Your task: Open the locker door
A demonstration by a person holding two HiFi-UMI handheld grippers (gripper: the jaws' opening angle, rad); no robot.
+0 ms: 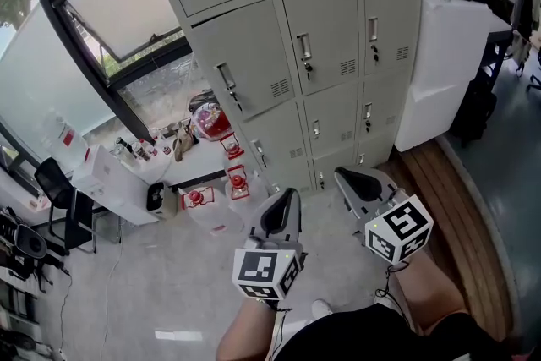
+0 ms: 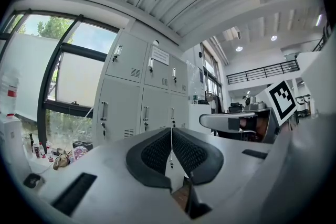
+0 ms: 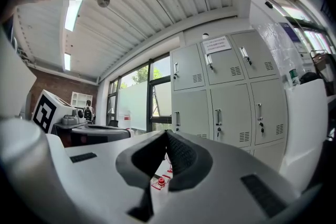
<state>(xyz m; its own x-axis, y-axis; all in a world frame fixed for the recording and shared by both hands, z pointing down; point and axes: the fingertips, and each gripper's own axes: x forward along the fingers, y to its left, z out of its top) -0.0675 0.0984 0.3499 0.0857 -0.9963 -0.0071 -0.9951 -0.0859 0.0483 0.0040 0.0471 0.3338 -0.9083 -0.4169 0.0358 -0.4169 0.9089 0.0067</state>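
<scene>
A bank of grey metal lockers [image 1: 313,46] stands ahead, every door closed, each with a small handle and a key. It also shows as lockers [image 2: 142,97] in the left gripper view and lockers [image 3: 226,97] in the right gripper view. My left gripper [image 1: 287,197] is held low in front of the bottom row, apart from the doors, its jaws together and empty. My right gripper [image 1: 342,175] hangs beside it to the right, also shut on nothing and short of the lockers.
Red-and-white items [image 1: 221,139] and clutter lie on the floor left of the lockers, by a white box [image 1: 114,182] and a window [image 1: 101,4]. A white cabinet [image 1: 448,63] stands right of the lockers. The person's legs [image 1: 355,334] are below.
</scene>
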